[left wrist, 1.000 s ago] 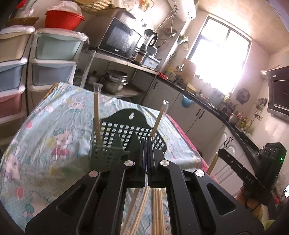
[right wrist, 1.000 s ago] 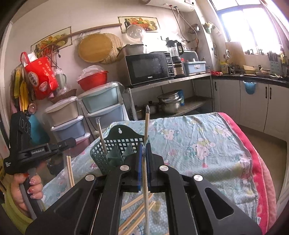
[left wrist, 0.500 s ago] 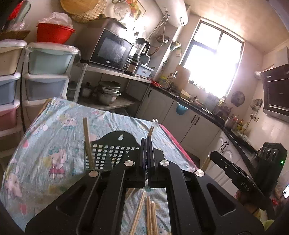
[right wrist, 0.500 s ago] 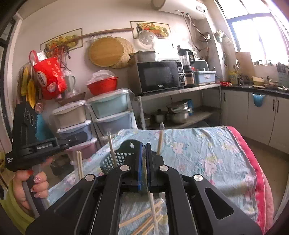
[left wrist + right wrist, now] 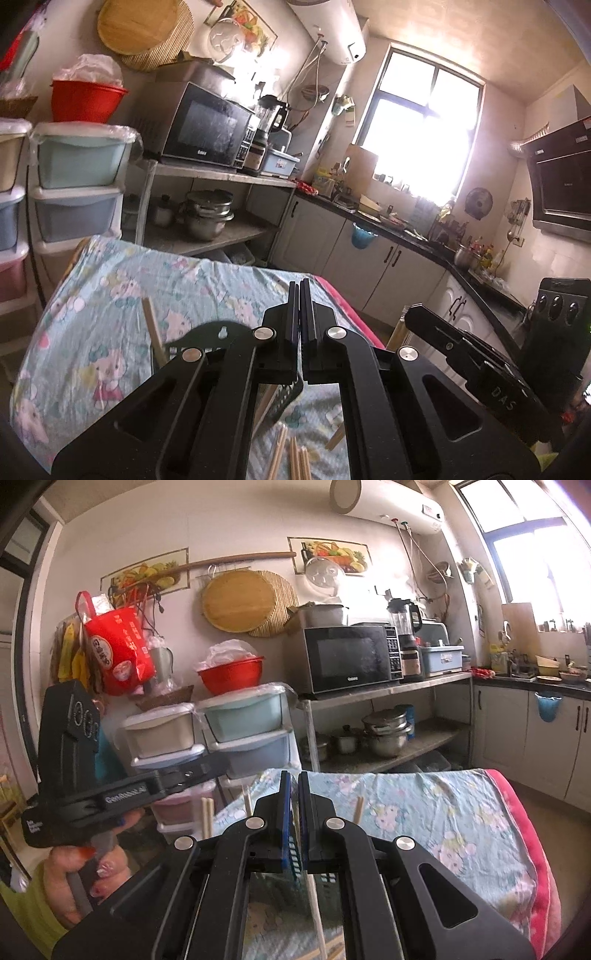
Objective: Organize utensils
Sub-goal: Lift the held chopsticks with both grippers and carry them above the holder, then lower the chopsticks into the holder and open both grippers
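My left gripper [image 5: 299, 286] is shut; in the right wrist view a pair of wooden chopsticks [image 5: 207, 818] hangs from its tip. My right gripper [image 5: 294, 775] is shut on one pale chopstick [image 5: 314, 904] that runs down from its jaws. Both grippers are held above a dark green mesh basket [image 5: 218, 330], which they mostly hide. In the basket stand two chopsticks, one at its left [image 5: 153, 328] and another at its right [image 5: 358, 808]. Several loose chopsticks [image 5: 295, 458] lie on the cloth below the left gripper.
The table wears a light blue cartoon cloth [image 5: 110, 295] with a pink edge [image 5: 532, 849] on the right. Beyond it stand stacked plastic drawers [image 5: 77, 184], a shelf with a microwave [image 5: 207, 125] and pots, and kitchen counters [image 5: 388, 229]. A hand [image 5: 70, 878] grips the left tool.
Both grippers have risen with their chopsticks. The basket and table have sunk lower in both views, and the grippers now hide most of the basket.
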